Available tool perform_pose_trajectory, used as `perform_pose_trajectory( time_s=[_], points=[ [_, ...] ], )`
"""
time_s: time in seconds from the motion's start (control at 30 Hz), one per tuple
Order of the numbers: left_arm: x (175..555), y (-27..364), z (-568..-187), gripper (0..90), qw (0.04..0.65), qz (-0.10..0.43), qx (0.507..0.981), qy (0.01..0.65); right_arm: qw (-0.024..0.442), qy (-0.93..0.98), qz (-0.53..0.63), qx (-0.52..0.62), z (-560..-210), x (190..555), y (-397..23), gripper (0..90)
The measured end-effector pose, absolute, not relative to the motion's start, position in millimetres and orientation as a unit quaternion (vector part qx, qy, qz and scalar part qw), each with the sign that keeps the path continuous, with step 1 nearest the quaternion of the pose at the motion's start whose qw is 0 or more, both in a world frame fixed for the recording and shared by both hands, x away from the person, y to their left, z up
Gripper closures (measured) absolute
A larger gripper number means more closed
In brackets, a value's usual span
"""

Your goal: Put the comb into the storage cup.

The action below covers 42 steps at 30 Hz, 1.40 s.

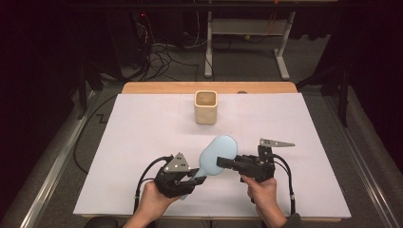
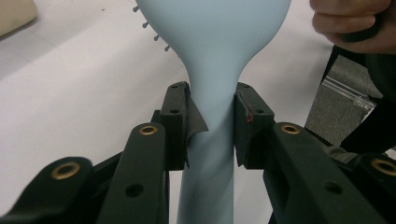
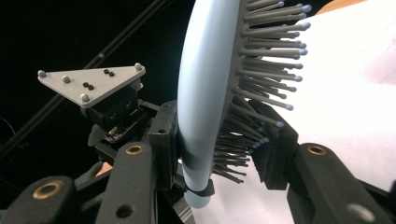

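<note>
hairbrushes: one, pale blue hairbrush, held up over the white sheet on the bench, between the two tools
left hand-held gripper: pinching the brush handle, pads pressed on both sides of the neck
right hand-held gripper: pinching the brush head, one pad on the smooth back, the other against the bristles
cups: one, cream cup, upright, well beyond the brush
hands: two, one on each tool
</note>
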State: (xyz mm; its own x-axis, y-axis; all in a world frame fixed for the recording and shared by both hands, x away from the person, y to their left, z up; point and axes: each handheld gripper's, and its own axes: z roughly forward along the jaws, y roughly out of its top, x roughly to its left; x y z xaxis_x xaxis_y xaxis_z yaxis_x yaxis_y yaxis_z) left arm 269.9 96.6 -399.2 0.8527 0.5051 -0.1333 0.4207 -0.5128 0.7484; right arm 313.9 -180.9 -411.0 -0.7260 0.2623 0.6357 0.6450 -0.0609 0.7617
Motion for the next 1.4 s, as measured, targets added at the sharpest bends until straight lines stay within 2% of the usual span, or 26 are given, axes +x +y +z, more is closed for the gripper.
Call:
perform_pose_trajectory(
  time_s=[0.23,0.3,0.57,0.6,0.83,1.13,1.4],
  points=[
    [269,100,-400,67.5,0.416,0.05,0.869,0.262,0.154,-0.679,-0.635,-0.335,-407,316,-177,59.2],
    [269,100,-402,60.5,0.415,0.045,0.872,0.257,0.153,-0.683,-0.632,-0.333,-405,317,-177,59.2],
    [267,110,-411,46.7,0.429,0.041,0.865,0.256,0.146,-0.689,-0.626,-0.334,-398,321,-182,59.2],
    [267,112,-412,42.4,0.432,0.041,0.863,0.258,0.146,-0.692,-0.623,-0.334,-398,322,-183,59.1],
    [263,130,-421,34.1,0.462,0.072,0.842,0.268,0.147,-0.696,-0.62,-0.333,-398,321,-183,58.9],
    [259,171,-427,32.2,0.49,0.093,0.808,0.314,0.146,-0.695,-0.615,-0.341,-398,325,-184,58.8],
    [258,194,-434,31.2,0.489,0.124,0.789,0.35,0.139,-0.702,-0.61,-0.34,-391,324,-184,58.9]
  ],
)
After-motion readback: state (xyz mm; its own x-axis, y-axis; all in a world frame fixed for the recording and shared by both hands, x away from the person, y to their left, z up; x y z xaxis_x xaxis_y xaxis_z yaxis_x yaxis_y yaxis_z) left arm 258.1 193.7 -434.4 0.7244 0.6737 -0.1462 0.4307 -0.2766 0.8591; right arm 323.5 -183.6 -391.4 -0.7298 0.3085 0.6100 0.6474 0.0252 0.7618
